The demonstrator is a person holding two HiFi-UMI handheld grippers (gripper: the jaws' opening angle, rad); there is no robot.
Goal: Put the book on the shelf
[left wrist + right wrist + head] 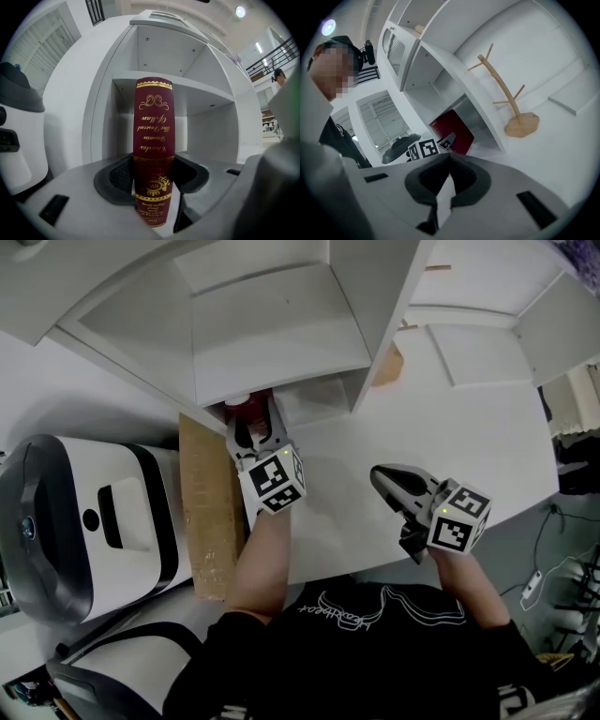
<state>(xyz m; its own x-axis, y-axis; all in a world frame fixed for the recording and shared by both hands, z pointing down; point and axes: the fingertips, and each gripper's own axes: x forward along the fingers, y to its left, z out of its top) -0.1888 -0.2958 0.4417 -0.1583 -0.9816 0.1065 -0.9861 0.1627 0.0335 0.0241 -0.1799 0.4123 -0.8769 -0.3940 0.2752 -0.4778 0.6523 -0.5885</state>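
A dark red book (pixel 253 407) with gold lettering stands upright, its spine (pixel 153 122) facing the left gripper view. My left gripper (pixel 251 432) is shut on it, and both pads press the book's lower part (pixel 153 176). The book sits at the mouth of the lowest compartment of the white shelf unit (pixel 281 343), with a shelf board (pixel 197 91) behind it. The right gripper view shows the book (pixel 452 131) inside that compartment. My right gripper (pixel 389 479) is over the table to the right, away from the shelf, shut (pixel 449 157) with nothing in it.
A white and black appliance (pixel 84 521) fills the table's left side. A long brown board (pixel 211 512) lies beside it, just left of my left arm. A wooden branch-shaped stand (pixel 511 103) stands right of the shelf. The white table (pixel 469 427) stretches to the right.
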